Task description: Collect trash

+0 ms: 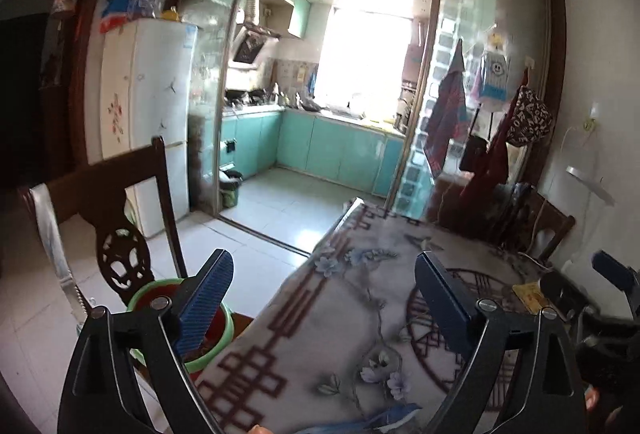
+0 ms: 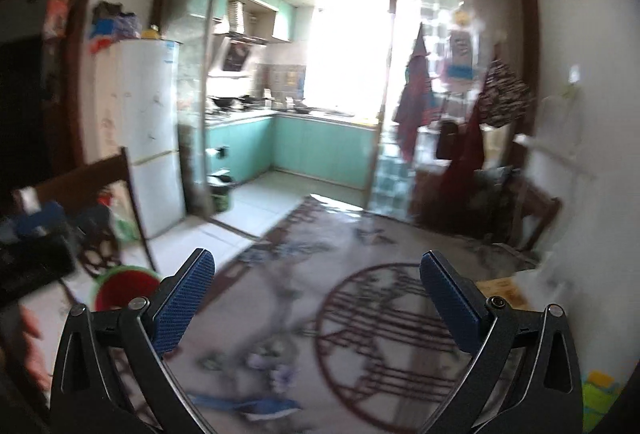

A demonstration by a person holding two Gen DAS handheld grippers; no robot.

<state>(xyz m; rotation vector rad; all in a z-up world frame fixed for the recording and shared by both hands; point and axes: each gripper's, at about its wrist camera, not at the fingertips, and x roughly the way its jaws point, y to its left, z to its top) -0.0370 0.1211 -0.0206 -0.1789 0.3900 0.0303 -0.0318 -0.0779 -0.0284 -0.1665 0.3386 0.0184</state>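
Nearest the lens, the left claw (image 1: 324, 298) stands wide with nothing between its ribbed blue pads; the right claw (image 2: 316, 298) stands equally wide and empty. Both hang above the counter (image 1: 320, 334), which carries a patterned cloth. At the counter's near edge lies a blue, flat, crumpled scrap (image 1: 384, 418), the likeliest trash we see; its material cannot be told. We judge it light, soft and limp, prone to sliding on the smooth cloth, so we take hold at a raised fold, not a flat margin. Beside the counter's left edge, on a dark wooden chair (image 1: 120, 201), stands a green-rimmed bin (image 1: 218, 356), the probable receptacle.
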